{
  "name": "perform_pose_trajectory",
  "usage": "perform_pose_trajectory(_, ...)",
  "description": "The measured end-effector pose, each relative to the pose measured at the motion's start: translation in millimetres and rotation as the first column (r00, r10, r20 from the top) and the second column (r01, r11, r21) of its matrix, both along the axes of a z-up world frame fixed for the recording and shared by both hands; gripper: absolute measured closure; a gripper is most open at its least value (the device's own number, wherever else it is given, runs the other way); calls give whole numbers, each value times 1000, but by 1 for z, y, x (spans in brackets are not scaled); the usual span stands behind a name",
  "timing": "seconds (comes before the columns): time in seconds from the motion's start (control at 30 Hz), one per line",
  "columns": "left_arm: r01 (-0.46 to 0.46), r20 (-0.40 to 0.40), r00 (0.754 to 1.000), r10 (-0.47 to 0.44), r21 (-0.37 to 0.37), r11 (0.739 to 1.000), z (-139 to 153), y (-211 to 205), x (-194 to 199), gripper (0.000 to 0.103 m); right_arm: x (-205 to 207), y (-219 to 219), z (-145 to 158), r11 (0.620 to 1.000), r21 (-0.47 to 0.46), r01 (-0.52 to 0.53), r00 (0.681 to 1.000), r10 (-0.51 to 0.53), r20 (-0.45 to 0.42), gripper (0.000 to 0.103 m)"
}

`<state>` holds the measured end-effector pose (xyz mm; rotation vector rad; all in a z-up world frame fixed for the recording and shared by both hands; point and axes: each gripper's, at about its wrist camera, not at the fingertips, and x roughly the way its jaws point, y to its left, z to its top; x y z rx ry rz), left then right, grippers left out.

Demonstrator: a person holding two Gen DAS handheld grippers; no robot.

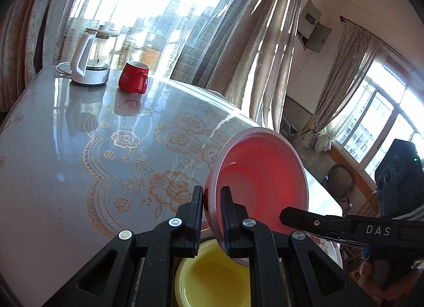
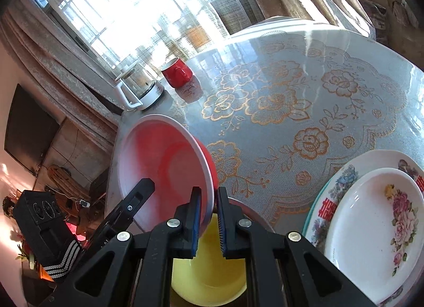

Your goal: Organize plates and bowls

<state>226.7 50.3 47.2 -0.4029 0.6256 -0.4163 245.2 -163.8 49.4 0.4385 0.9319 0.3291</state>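
Red bowl [image 1: 261, 174] held tilted above surface [image 1: 79, 148], rim pinched on opp. sides; left tongs [image 1: 212, 217] clamped on rim w/ one finger inside, one outside; right tongs [image 2: 208, 217] clamped likewise on other side; yellow bowl [image 2: 209, 275] directly below, seen btwn both sets of fingers; two floral plates [image 2: 376, 227] stacked at right, smaller on larger; red mug [image 1: 133, 77] and white kettle [image 1: 90, 60] near window at far edge of surface, well apart from bowls.
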Motion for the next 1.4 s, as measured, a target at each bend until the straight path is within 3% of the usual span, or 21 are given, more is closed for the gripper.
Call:
perform_pose_trajectory(0.47,50,5,999,-51,68,996,-8,-10,-39,90,-33,-16,-23,999,45,4,998,-1,-62,91)
perform_pose_trajectory(0.67,70,-22,997,-69,67,995,-10,-9,-40,90,-42,-15,-34,997,72,-13,994,21,-107,89)
perform_pose_trajectory(1.0,96,-58,994,-89,133,986,-20,-10,-50,90,-46,-14,-44,996,83,-27,988,40,-150,89)
perform_pose_trajectory(1.4,101,-100,991,-91,100,990,-26,-4,-47,86,-46,-16,-48,996,88,-33,984,47,-171,88)
